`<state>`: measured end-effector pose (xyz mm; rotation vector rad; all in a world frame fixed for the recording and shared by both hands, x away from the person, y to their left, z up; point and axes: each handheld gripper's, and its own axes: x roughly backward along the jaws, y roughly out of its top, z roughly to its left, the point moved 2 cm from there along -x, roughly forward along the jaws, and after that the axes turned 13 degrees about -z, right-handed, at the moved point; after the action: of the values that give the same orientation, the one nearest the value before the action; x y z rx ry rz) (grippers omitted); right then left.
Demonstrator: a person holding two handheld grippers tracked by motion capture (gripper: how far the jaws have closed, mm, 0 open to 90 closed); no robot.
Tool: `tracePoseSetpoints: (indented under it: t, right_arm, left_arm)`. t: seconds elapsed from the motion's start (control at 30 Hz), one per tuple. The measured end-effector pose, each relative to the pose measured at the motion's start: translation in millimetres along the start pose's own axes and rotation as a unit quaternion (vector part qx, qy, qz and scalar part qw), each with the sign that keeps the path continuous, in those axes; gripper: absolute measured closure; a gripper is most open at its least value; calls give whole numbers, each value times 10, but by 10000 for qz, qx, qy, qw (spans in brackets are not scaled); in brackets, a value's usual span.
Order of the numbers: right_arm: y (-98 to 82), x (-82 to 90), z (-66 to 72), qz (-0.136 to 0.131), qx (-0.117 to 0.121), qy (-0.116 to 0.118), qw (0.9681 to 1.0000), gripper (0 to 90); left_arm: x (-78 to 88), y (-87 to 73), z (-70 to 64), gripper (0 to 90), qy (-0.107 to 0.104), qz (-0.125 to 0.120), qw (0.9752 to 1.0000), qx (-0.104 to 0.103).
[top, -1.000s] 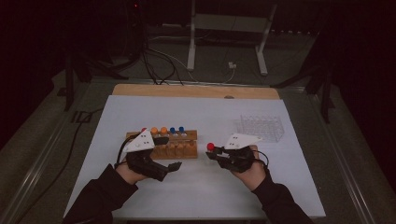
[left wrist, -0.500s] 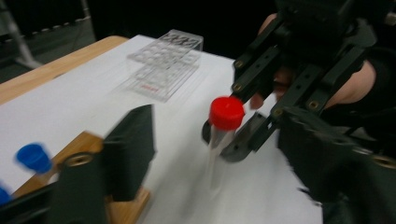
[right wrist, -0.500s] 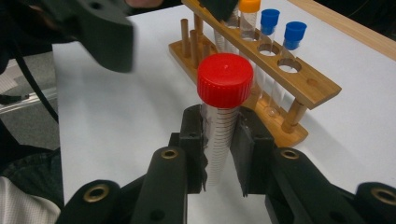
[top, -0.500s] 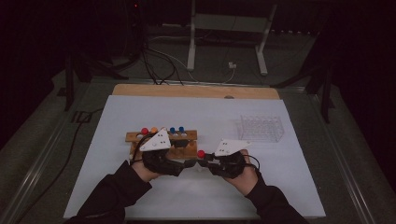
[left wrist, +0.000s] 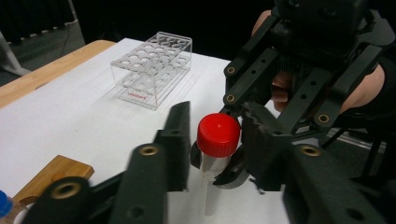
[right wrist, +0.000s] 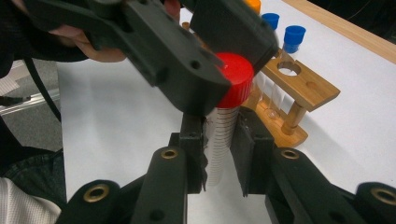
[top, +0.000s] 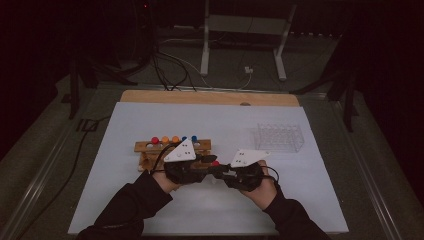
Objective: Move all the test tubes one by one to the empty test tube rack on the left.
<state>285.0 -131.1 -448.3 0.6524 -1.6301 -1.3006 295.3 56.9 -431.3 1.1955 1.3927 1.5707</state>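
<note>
A clear tube with a red cap [left wrist: 218,134] stands upright between both grippers at the middle of the white mat [top: 225,120]. My right gripper [right wrist: 219,149] is shut on the tube's marked body [right wrist: 218,140], below the cap. My left gripper [left wrist: 215,140] faces it from the other side; its jaws have just been closing and now press on the red cap [right wrist: 236,79]. In the high view the two grippers meet nose to nose, the left gripper [top: 212,165] and the right gripper [top: 216,171], with the red cap [top: 215,163] between them.
A wooden rack [top: 150,147] with several coloured-capped tubes stands just behind my left hand; its blue-capped tubes [right wrist: 294,35] are close to the held tube. A clear plastic rack [top: 280,136] sits at the back right. Cables and stand legs lie beyond the table.
Both hands have come together at the middle: the left gripper moved right, the right gripper with the tube moved left. The left jaws closed around the red cap.
</note>
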Motion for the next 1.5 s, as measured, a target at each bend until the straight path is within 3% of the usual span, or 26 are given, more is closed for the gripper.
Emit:
tracePoseSetpoints:
  t: [0.33, 0.47, 0.87, 1.1, 1.37, 1.5]
  right_arm:
    - [5, 21, -21, -41, -80, -26, 10000, 744]
    - [21, 54, -21, -4, -67, -68, 10000, 722]
    - [-26, 246, -115, -172, -178, -262, 9994, 479]
    - [-93, 362, -166, -243, -244, -443, 9984, 290]
    - [-144, 386, -193, -162, -341, -672, 9970, 50]
    - [-155, 372, -191, -113, -375, -740, 9965, 8]
  left_arm:
    - [-16, 37, 24, 718, -50, 69, 9999, -120]
    - [7, 63, 39, 718, 26, 66, 9998, -163]
    - [290, 214, 144, 718, 382, 3, 9990, -252]
    - [526, 268, 206, 718, 637, 32, 9975, -305]
    - [866, 367, 310, 718, 1058, -49, 9937, -358]
    - [1054, 433, 350, 718, 1290, -149, 9907, -399]
